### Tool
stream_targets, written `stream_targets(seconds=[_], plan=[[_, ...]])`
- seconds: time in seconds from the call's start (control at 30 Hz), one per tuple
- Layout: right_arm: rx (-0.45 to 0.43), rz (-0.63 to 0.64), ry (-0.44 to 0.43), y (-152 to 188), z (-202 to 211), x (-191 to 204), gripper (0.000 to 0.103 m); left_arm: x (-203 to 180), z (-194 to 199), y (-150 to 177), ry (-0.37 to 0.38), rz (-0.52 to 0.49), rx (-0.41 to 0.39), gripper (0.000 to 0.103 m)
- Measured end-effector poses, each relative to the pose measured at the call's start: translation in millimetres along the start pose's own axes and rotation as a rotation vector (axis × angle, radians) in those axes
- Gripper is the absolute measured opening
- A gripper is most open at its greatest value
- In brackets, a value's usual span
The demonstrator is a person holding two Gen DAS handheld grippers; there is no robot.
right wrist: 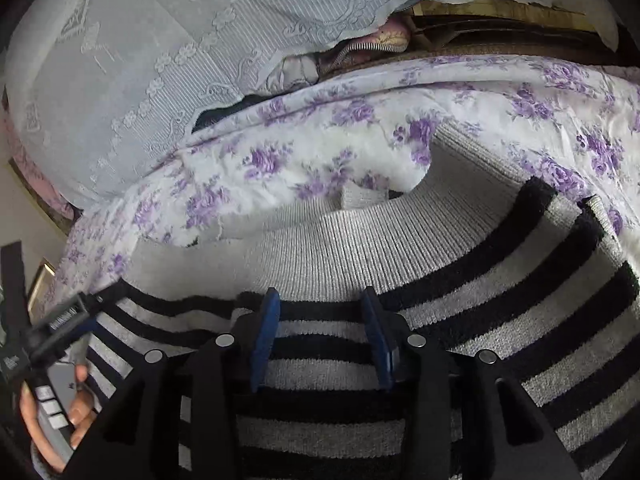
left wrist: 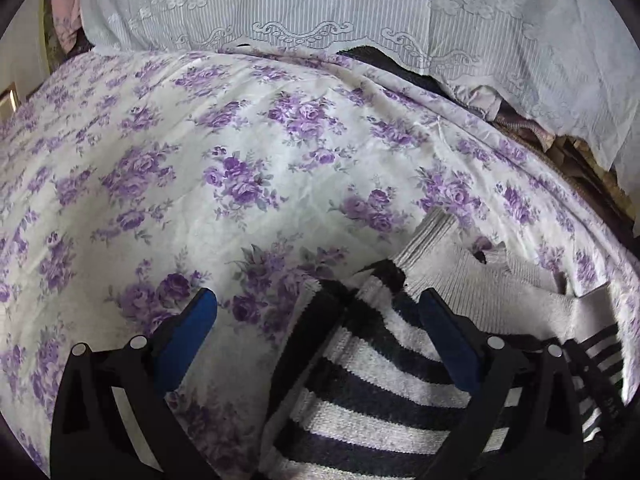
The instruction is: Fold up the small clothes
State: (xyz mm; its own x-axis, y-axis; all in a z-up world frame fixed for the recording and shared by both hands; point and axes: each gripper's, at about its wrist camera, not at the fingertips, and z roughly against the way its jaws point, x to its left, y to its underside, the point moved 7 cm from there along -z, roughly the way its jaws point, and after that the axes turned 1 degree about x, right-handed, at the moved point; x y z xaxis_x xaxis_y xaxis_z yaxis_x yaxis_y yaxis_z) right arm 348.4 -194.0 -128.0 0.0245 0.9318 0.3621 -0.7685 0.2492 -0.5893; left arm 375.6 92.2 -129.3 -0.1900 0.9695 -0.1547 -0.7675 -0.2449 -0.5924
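the sweater [right wrist: 360, 240] lies on the bedsheet [left wrist: 200, 160], its collar end toward the lace curtain [left wrist: 320, 12] behind the bed. above the sweater, the left gripper [left wrist: 318, 312] overhangs its left edge; the right gripper [right wrist: 320, 304] hangs over its middle.

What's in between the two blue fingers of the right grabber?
Only the striped sweater, lying flat under the right gripper. The right wrist view shows it.
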Motion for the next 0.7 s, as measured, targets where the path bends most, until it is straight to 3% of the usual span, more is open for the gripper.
stream_targets(seconds=[0.23, 0.33, 0.53, 0.7], plan=[[-0.037, 0.021, 0.001, 2.2, 6.9, 3.9, 0.045, -5.5, 17.8, 1.7, -0.045, -0.062, -0.071, 0.098], [-0.097, 0.059, 0.015, 1.2, 19.4, 11.8, 0.045, -10.3, 25.6, 6.3, -0.050, -0.086, -0.092, 0.098], [-0.192, 0.198, 0.045, 18.5, 50.4, 40.1, 0.045, -17.9, 45.2, 30.1, -0.026, -0.121, -0.106, 0.098], [-0.181, 0.229, 0.070, 44.1, 62.4, 44.2, 0.045, -14.5, 53.6, 56.2, -0.032, -0.133, -0.085, 0.098]])
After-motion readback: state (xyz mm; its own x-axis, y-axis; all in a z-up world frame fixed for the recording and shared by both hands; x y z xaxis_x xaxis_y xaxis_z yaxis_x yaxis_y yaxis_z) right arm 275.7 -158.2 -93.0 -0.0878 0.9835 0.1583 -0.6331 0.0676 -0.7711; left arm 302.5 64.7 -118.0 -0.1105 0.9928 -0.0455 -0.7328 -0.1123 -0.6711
